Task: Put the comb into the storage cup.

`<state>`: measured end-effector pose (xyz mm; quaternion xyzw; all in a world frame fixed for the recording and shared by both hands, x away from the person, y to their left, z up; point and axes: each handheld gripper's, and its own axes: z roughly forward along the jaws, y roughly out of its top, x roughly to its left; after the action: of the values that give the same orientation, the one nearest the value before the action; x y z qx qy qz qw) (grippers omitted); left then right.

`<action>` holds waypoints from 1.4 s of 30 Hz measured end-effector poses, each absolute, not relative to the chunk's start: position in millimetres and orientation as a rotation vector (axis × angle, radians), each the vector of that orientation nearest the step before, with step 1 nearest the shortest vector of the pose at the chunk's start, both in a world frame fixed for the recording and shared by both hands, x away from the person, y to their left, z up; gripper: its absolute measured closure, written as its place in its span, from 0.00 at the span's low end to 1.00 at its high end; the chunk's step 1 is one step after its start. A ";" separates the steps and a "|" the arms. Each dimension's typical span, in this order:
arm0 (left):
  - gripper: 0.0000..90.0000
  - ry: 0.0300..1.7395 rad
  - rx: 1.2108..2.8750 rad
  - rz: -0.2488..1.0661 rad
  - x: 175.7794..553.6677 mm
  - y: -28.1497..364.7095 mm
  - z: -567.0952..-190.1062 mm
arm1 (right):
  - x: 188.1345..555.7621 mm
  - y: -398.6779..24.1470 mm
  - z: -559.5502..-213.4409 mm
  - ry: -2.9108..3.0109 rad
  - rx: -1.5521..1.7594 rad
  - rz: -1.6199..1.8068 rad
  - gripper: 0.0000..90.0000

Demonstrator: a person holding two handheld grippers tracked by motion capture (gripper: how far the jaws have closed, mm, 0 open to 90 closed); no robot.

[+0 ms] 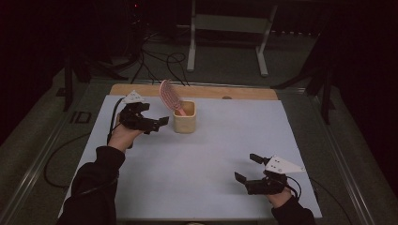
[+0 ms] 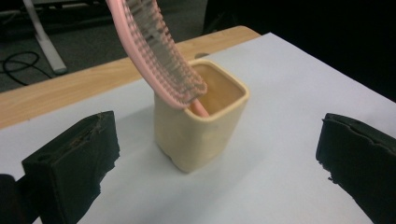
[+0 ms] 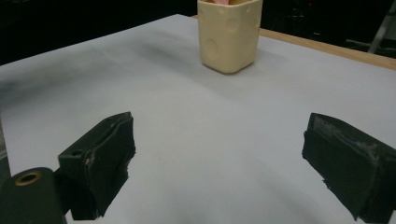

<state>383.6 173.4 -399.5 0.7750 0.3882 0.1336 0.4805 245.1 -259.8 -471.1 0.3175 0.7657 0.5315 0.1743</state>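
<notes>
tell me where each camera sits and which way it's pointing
High view: above the person's side, looking forward and down on the table; both forearms, left tool, right tool.
Left gripper view: rides the left tool, close on the cup holding a pink comb; own jaws spread.
Right gripper view: rides the right tool, farther from the cup; own jaws spread.
Shared: cup.

The high view is dim: the white table cover (image 1: 197, 154) is the one evenly lit area, while the floor and room beyond fall into near black, with heavy darkening toward the corners. Both gripper views are brighter and softly lit, with faint, diffuse shadows on the cover. The near black jaws look slightly soft; no glare shows.
</notes>
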 end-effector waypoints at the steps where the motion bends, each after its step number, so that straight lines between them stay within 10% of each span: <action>1: 0.00 0.948 1.897 0.327 382.0 174.0 -401.0 | 245.2 -259.7 -471.4 2.172 0.899 1.511 0.10; 42: 0.00 0.888 1.929 0.249 297.6 201.9 -451.9 | 245.7 -259.8 -472.2 2.175 0.888 1.510 0.10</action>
<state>297.6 201.9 -451.9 0.7911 0.3641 0.1021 0.4808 245.7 -259.8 -472.2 0.3130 0.7671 0.5325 0.1735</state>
